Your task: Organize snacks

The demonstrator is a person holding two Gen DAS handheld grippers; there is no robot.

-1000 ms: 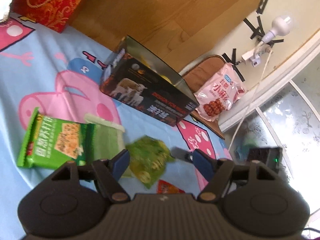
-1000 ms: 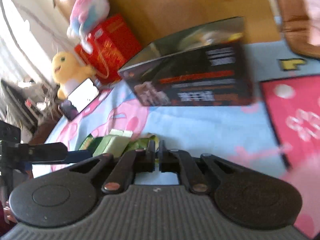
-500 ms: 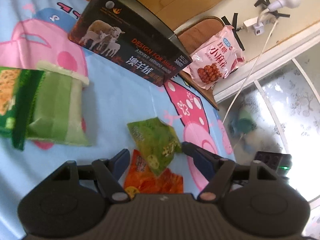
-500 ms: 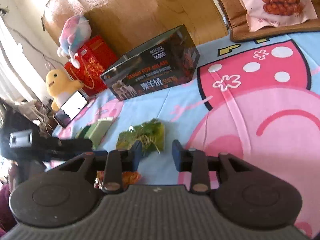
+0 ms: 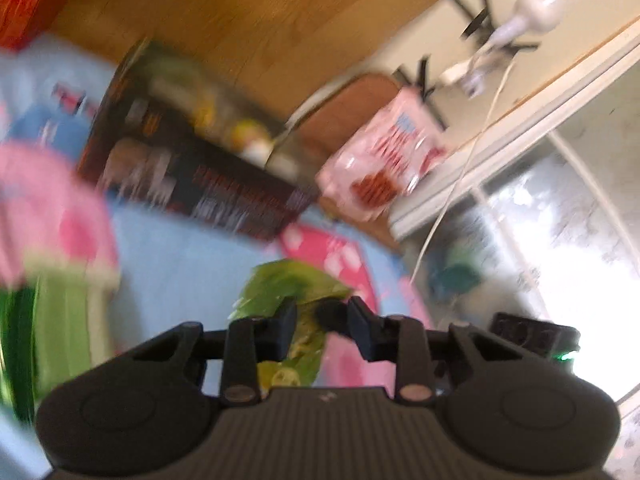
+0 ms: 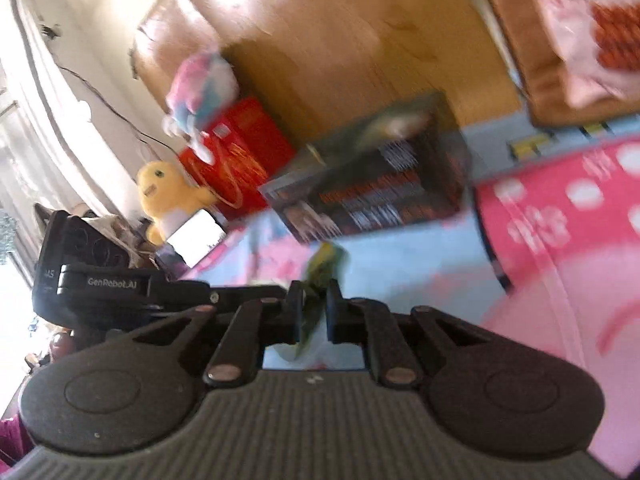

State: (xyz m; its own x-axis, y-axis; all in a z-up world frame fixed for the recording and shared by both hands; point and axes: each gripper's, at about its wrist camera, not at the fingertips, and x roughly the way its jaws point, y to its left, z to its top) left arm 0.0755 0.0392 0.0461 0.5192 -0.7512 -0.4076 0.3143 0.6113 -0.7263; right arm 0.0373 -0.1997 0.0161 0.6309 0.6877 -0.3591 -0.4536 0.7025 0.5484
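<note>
A crumpled green snack packet [image 5: 280, 284] hangs just above the pink-and-blue cartoon blanket [image 5: 180, 248]. My left gripper [image 5: 322, 318] has its jaws closing on it, with the packet between the fingers beside a dark tip, probably the other gripper's. In the right wrist view the same green packet [image 6: 326, 260] sticks up between my right gripper [image 6: 313, 308], whose jaws are closing tight on it. The left gripper's black housing [image 6: 100, 280] reaches in from the left. Behind stands the open black box [image 5: 192, 184] [image 6: 372, 196]. Both views are motion-blurred.
A pink snack bag [image 5: 380, 164] [image 6: 592, 32] leans on a brown cushion [image 5: 352, 96]. Green snack bags [image 5: 60, 320] lie at the left. A red gift bag [image 6: 240, 152], yellow plush [image 6: 168, 192] and phone [image 6: 196, 236] sit at the far edge. A white cable [image 5: 460, 184] hangs at the right.
Both grippers went from open to pinched on the green packet. The packet has lifted off the blanket. The orange packet under it has left the left wrist view.
</note>
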